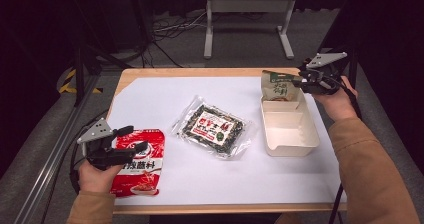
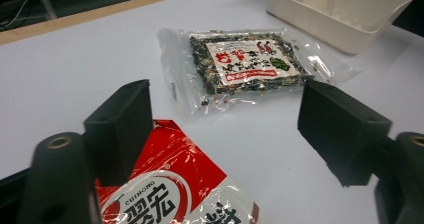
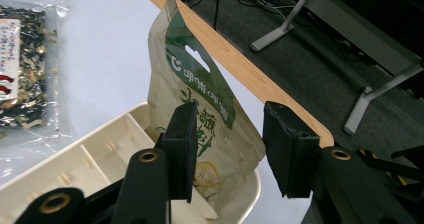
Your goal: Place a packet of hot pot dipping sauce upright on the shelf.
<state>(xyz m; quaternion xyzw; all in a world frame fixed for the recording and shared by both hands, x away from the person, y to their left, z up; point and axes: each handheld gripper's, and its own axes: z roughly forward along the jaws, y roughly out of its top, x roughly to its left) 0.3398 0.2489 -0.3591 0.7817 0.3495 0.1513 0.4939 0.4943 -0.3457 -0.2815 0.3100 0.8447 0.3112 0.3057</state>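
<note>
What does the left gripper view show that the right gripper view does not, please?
Left gripper view alone: the red packet just under its open claw, one corner between the jaws, nothing gripped.

Right gripper view alone: the beige-and-green pouch standing in the tray's end compartment, the right claw open in front of it, plus the floor and a grey table leg.

Both: the clear seaweed bag on white paper, the cream tray and the wooden table edge.
</note>
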